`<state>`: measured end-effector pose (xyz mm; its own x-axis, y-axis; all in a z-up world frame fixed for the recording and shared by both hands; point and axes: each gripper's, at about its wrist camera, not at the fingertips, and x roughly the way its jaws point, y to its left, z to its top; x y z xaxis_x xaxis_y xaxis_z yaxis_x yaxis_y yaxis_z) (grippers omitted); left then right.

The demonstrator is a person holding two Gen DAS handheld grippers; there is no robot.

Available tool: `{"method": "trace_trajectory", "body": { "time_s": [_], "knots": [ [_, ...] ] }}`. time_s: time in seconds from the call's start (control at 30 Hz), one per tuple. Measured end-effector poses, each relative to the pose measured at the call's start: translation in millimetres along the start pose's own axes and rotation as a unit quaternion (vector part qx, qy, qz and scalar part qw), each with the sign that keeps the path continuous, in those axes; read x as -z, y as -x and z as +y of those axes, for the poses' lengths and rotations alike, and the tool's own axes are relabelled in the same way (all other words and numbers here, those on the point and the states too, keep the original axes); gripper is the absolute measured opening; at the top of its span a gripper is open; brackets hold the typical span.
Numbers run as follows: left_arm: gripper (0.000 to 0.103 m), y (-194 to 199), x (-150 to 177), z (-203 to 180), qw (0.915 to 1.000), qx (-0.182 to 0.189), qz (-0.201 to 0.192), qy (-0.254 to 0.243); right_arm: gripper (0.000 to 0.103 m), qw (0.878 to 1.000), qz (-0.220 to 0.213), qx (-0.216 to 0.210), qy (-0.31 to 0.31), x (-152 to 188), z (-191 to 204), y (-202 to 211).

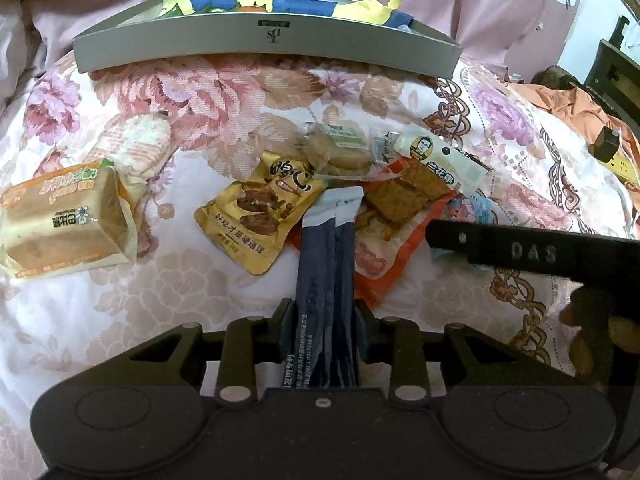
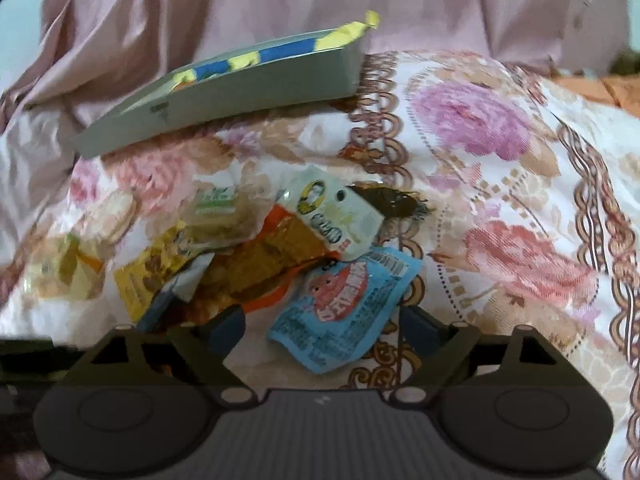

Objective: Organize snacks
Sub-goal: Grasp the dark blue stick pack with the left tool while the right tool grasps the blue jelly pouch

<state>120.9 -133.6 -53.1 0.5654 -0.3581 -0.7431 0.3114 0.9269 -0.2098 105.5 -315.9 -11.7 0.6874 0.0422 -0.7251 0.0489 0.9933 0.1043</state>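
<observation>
My left gripper is shut on a pair of dark blue stick sachets that stand up between its pads, over the snack pile. Beyond them lie a gold pouch, an orange pack, a clear biscuit pack, a cream pack and a bread pack at the left. My right gripper is open, low over a light-blue packet that lies on the bedspread between its fingers without being pressed. A shallow grey box with a yellow-and-blue bag inside sits behind the pile.
Everything rests on a floral bedspread. Pink fabric rises behind the box. An orange cloth and a black plug on a yellow power strip lie at the far right. A finger of the right gripper crosses the left wrist view.
</observation>
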Motion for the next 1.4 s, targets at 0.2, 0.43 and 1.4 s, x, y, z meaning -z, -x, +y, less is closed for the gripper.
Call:
{"method": "trace_trajectory", "body": {
  "time_s": [0.2,0.43,1.4],
  "knots": [
    [0.033,-1.2,0.5,-1.1,1.0,-0.003,-0.001,-0.003,0.085,0.999,-0.008,0.048,0.01,-2.0,3.4,-15.6],
    [0.033,0.6,1.0,-2.7,0.9999,-0.008,0.002,-0.01,0.066,0.997,-0.011,0.058,0.054,7.3,12.0,-10.0],
    [0.029,-4.6,3.3,-11.5,0.9992,-0.011,0.016,-0.035,0.061,0.992,-0.002,0.054,0.116,27.0,19.0,14.8]
  ]
}}
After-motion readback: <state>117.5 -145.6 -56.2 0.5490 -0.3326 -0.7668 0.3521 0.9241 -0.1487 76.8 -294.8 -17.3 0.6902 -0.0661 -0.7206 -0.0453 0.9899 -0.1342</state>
